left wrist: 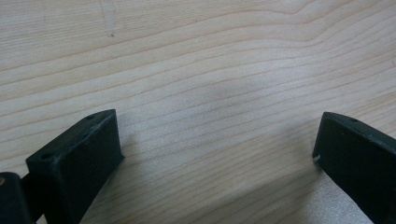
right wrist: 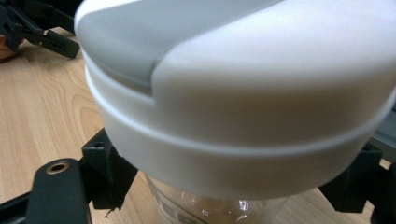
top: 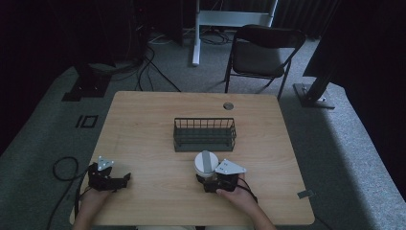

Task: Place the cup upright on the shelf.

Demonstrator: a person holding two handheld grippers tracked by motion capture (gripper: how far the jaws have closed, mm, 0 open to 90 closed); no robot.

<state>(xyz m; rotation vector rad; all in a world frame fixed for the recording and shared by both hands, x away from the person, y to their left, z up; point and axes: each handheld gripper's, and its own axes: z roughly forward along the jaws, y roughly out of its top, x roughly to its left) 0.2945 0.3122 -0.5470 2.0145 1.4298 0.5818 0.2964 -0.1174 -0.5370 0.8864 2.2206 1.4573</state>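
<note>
A clear jar [top: 206, 164] with a white lid and a grey flap on top stands near the front middle of the wooden table [top: 143, 124]. My right gripper [top: 207, 181] is shut on the jar just below the lid. In the right gripper view the lid [right wrist: 243, 93] looms large, with a black jaw on each side of the clear body under it [right wrist: 233, 182]. My left gripper [top: 125, 180] rests at the front left of the table, open and holding nothing. Its two jaws stand wide apart over bare wood [left wrist: 217, 140].
A dark wire basket [top: 204, 134] stands mid-table just behind the jar. A round cable hole [top: 228, 106] is near the far edge. A folding chair [top: 261, 52] and stand legs are on the carpet beyond, and a cable [top: 64, 167] loops left of the table.
</note>
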